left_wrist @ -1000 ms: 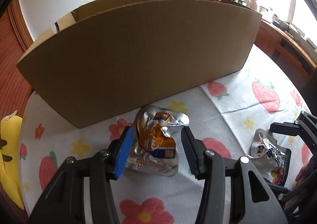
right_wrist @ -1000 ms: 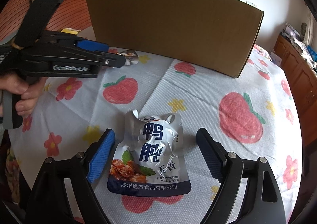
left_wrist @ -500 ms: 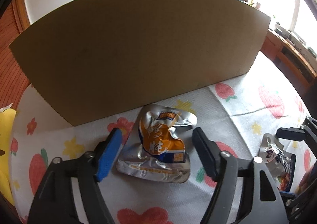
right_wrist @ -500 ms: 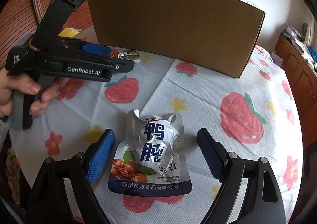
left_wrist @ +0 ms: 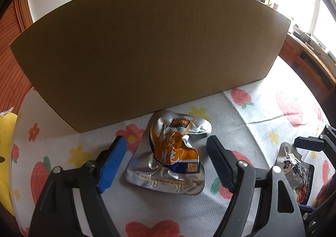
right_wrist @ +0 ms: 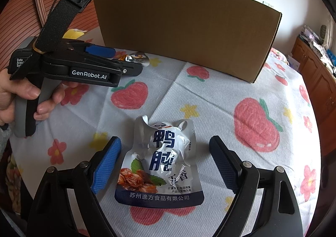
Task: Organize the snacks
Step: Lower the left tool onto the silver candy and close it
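Straddling two foil snack pouches, one per gripper, on the flowered tablecloth (right_wrist: 220, 94).

Left gripper (left_wrist: 166, 160): jaws have just been opening, now wide; orange pouch (left_wrist: 172, 153) lies flat between them, untouched, just in front of the cardboard box (left_wrist: 147, 48).

Right gripper (right_wrist: 164, 163): jaws wide, blue-and-white pouch (right_wrist: 163, 163) flat between them, not touched, well clear of the box.

Handling, judged: both pouches look light, crinkled, soft with a lumpy middle; foil likely slick. Best hold is probably across the bulged middle, pads on both side edges; flat sealed rims may slip or fold.
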`<state>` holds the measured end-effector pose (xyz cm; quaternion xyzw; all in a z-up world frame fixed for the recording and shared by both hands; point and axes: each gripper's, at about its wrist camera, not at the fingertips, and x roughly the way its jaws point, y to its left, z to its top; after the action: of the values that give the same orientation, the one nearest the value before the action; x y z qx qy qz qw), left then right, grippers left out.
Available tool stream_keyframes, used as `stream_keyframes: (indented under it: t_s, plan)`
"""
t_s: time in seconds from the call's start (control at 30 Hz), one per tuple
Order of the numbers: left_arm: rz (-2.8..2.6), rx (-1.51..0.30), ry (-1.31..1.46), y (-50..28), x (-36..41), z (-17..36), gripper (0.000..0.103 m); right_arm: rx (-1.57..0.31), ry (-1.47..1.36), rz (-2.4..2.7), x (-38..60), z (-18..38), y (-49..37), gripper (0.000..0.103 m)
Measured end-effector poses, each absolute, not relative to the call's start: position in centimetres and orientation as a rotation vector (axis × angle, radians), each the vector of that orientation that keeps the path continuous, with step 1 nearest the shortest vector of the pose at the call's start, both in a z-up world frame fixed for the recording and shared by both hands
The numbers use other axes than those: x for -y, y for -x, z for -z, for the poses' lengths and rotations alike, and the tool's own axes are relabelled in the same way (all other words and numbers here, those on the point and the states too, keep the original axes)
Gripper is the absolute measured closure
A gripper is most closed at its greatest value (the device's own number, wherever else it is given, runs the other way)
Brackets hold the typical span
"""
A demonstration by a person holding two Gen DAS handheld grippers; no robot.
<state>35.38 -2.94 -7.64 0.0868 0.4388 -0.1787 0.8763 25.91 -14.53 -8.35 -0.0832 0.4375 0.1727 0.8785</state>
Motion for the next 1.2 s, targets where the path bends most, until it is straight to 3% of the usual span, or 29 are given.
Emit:
stream_keyframes:
  t_s: [0.27,0.43,0.53,1.03,1.2]
  plan:
    - [0.393,-0.928,-0.188,-35.8,3.6,7.7,0.026,-0.912,0.173,-0.361,14.5,8.3,-25.9,0.015]
    - [0.402,-0.917,-0.200,-34.7,3.5,7.3,0.056,-0.912,0.172,-0.361,14.4,8.3,-25.8,0.015]
    - [0.401,-0.889,-0.267,-33.3,4.2,7.1,0.067,-0.912,0.173,-0.360,14.5,8.3,-25.9,0.015]
    - [0.408,-0.830,-0.186,-27.2,2.5,5.5,0.068,-0.926,0.182,-0.361,14.4,8.2,-26.3,0.014]
    - [0.413,-0.788,-0.162,-24.9,2.5,4.5,0.067,-0.945,0.187,-0.367,14.7,8.0,-26.3,0.019]
